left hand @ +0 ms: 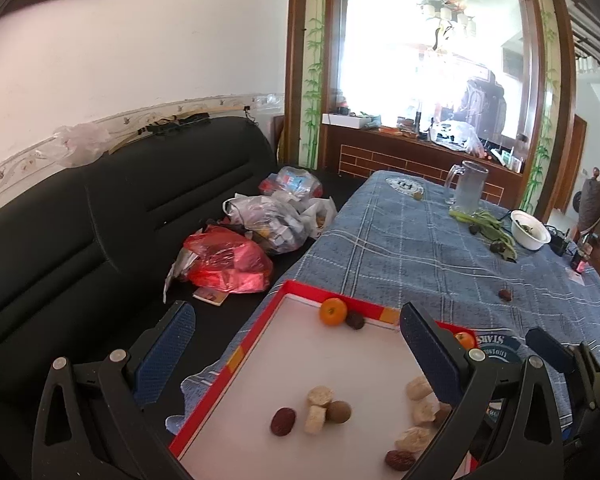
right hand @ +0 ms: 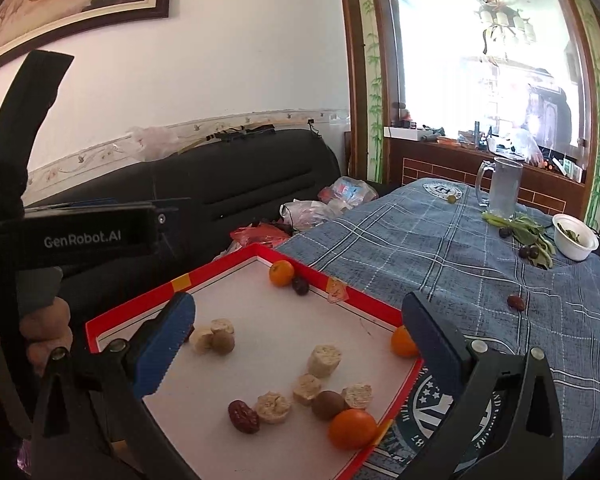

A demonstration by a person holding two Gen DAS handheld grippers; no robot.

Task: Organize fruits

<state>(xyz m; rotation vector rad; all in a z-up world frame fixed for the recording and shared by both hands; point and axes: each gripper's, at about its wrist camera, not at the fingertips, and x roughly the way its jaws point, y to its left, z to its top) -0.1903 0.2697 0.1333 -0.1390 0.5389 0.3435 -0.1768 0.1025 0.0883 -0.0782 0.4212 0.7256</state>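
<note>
Fruits point(right hand: 327, 403) lie in the red tray point(right hand: 364, 300) below both released, empty tongs point(right hand: 298, 350).

I log a red-rimmed tray point(right hand: 364, 304) with white floor; 3 orange citrus point(right hand: 353, 429); dark red dates point(right hand: 243, 416); beige cut pieces point(right hand: 325, 361). Tablecloth point(right hand: 440, 248) blue, white plaid lines. Sofa point(left hand: 100, 208) black. Bowl point(right hand: 575, 237) white. Finger pads point(right hand: 168, 344) blue.

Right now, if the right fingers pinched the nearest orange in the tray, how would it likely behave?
The orange looks round and smooth, so it could roll or slip if nudged. It sits against the tray's red rim, which may block one finger. It probably holds firm under a gentle squeeze.
</note>
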